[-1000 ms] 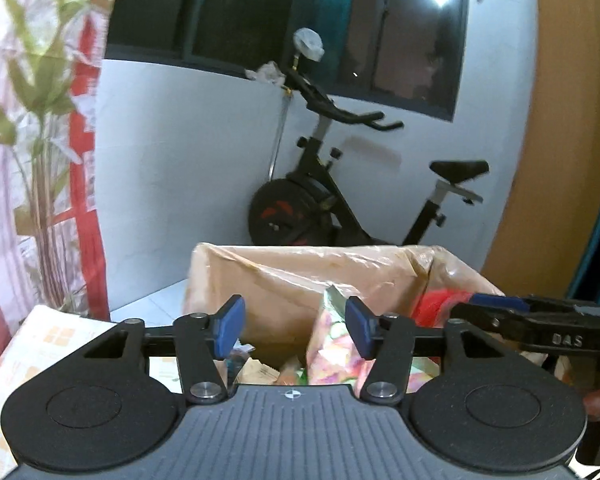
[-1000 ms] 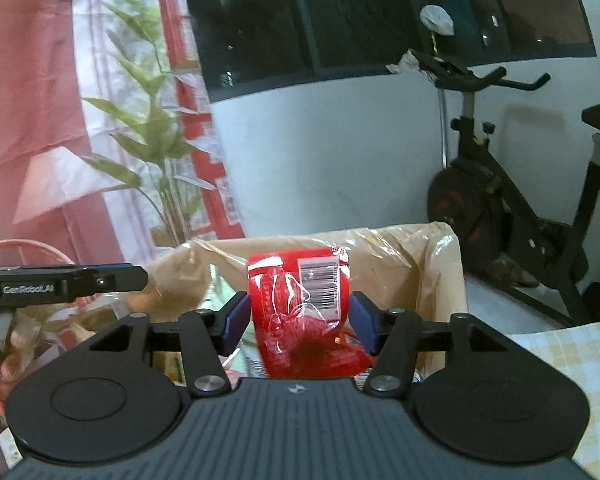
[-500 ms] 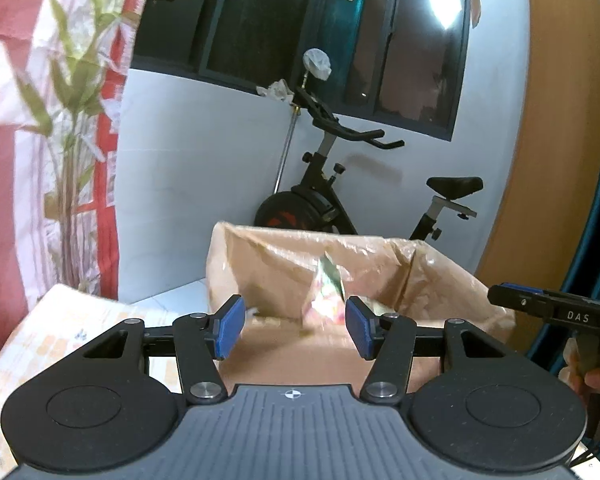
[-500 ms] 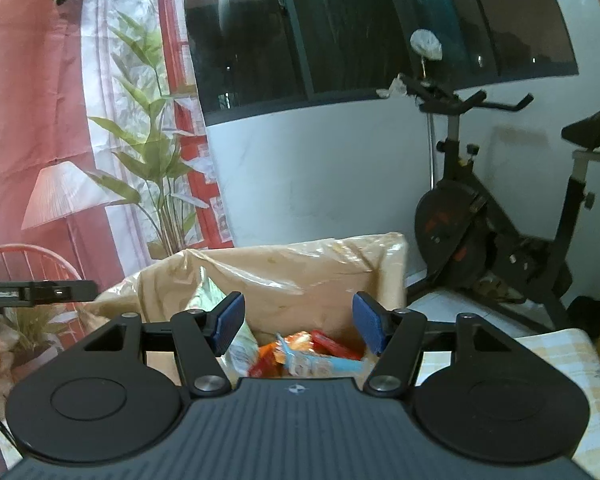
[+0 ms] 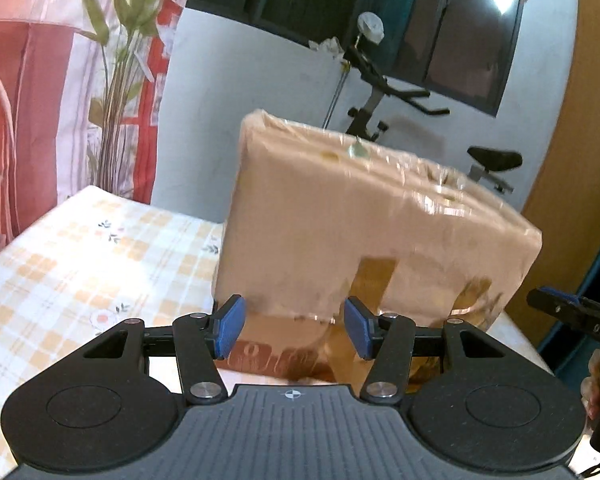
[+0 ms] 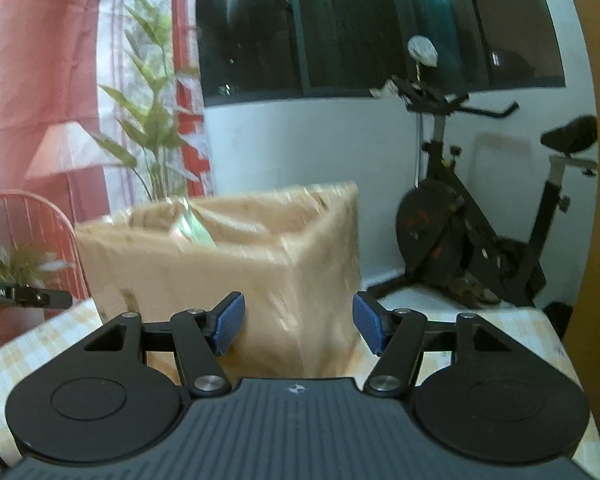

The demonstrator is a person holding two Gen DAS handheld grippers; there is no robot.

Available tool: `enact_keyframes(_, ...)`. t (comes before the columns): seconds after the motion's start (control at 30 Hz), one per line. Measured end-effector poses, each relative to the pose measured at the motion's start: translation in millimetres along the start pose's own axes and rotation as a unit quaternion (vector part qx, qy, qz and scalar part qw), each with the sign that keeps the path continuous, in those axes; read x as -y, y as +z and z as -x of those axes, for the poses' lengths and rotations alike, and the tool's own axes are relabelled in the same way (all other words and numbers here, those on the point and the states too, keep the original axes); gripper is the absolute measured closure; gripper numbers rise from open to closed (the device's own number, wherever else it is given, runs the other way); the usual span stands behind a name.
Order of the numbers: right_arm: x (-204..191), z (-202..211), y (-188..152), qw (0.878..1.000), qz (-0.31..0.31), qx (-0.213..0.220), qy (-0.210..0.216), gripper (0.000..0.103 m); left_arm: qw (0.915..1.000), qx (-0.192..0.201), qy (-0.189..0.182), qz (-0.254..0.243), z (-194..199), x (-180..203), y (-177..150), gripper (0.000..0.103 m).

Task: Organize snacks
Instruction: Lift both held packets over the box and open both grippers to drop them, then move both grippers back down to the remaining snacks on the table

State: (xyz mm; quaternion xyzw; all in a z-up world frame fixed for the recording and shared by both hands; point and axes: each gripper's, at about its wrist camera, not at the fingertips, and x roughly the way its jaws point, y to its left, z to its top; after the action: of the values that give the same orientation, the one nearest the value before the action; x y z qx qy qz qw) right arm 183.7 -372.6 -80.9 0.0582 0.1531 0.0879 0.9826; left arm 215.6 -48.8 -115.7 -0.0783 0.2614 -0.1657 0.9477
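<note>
The left camera sits just behind the left tool (image 5: 292,328) and looks forward along its two blue fingers (image 5: 229,327), low over the desk (image 5: 80,248), close to the near side of the cardboard box (image 5: 360,216), which fills the middle of its view. The right camera rides behind the right tool (image 6: 298,328) the same way, facing a corner of the same box (image 6: 260,264) from a little further back. Both views share the box, the checked desk, the exercise bike (image 6: 460,220) by the white wall beyond, the dark window and the red curtain. Each view catches the other tool at its edge: the right one (image 5: 572,316) at the left camera's right edge, the left one (image 6: 16,294) at the right camera's left edge.
</note>
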Motion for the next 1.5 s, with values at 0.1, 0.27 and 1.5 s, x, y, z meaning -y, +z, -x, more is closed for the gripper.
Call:
enact_keyframes(0.1,8,-6,-22,1.0,-0.005,-0.024,-0.013,0.04,0.9999,-0.012,-0.002,-0.006,-5,1,-8,0.046)
enact_keyframes(0.27,15,-29,-61,0.994,0.023,-0.097,-0.033,0.04,0.9991,-0.04,0.0,-0.013,-13,1,-22,0.046)
enact_keyframes(1.5,2,-63,-106,0.977,0.056,-0.206,0.009,0.051,0.9945,-0.102,-0.016,-0.015,-25,8,-48,0.046)
